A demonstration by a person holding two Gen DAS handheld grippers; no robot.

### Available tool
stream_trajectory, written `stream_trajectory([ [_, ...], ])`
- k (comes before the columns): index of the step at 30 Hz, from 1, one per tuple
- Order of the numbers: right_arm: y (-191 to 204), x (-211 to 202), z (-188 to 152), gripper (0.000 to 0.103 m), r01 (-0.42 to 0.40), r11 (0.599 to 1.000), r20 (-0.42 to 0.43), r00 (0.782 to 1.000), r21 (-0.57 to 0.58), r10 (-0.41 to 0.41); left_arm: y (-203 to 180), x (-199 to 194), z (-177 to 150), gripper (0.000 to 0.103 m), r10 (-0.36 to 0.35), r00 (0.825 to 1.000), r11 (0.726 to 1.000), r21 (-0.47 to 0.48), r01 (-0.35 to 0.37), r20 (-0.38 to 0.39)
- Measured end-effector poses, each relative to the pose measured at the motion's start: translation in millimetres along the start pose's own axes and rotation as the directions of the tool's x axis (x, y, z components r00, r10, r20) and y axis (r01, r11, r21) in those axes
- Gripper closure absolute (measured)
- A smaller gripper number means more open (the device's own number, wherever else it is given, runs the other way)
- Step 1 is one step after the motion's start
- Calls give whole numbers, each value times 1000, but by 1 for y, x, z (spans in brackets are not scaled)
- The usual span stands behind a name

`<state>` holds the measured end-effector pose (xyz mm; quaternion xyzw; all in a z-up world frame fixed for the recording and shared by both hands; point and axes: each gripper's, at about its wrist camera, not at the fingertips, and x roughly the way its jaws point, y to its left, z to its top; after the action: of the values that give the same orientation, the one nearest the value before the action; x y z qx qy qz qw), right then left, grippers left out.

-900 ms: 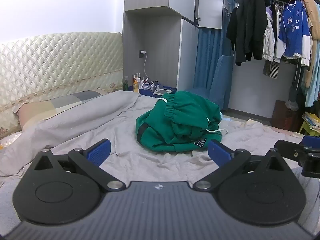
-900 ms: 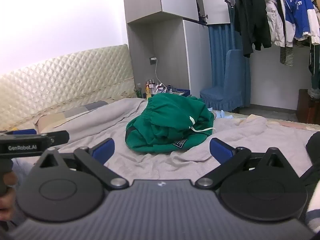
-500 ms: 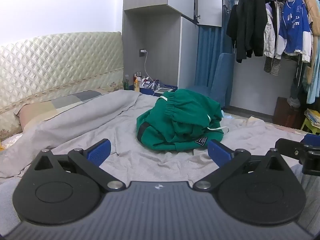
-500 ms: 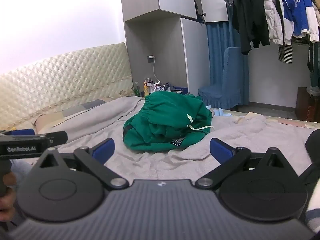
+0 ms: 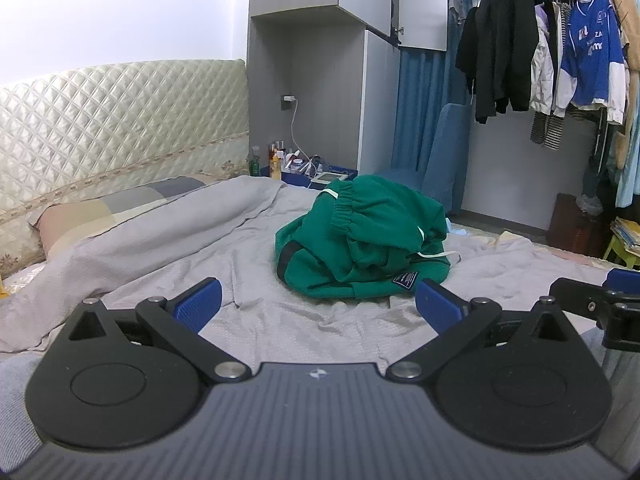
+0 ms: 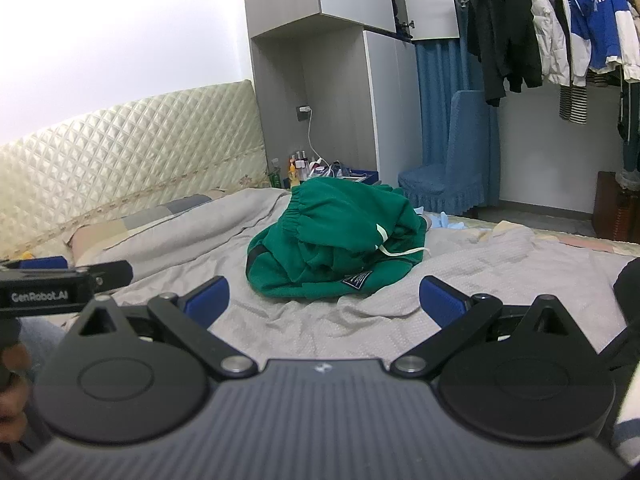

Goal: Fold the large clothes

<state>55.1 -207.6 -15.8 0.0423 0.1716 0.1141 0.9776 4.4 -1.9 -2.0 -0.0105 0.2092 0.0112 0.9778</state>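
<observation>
the green clothes [image 5: 360, 240] are lying bunched up on the bed [image 5: 280, 320]; we are holding the left tool [image 5: 316, 300] and right tool [image 6: 322, 300] wide open and empty, planning to grab two edges and spread them flat first.

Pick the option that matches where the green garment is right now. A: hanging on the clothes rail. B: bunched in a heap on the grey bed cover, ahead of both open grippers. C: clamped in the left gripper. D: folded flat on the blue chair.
B: the green garment lies crumpled on the grey bed cover, beyond the left gripper and the right gripper, whose jaws stand wide with nothing between them.
</observation>
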Motion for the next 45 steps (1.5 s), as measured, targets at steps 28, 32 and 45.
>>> stream_trajectory([
  [28,3,13,0,0,-14,1000,-22,1000,1,14,1,6,0,0,8,1000,1000,-17,-8,4],
  [32,4,13,1,0,-15,1000,-22,1000,1,15,2,6,1,0,10,1000,1000,-23,-10,2],
  [45,0,16,0,0,0,1000,-34,999,10,1,3,14,2,0,12,1000,999,-32,-13,-18],
])
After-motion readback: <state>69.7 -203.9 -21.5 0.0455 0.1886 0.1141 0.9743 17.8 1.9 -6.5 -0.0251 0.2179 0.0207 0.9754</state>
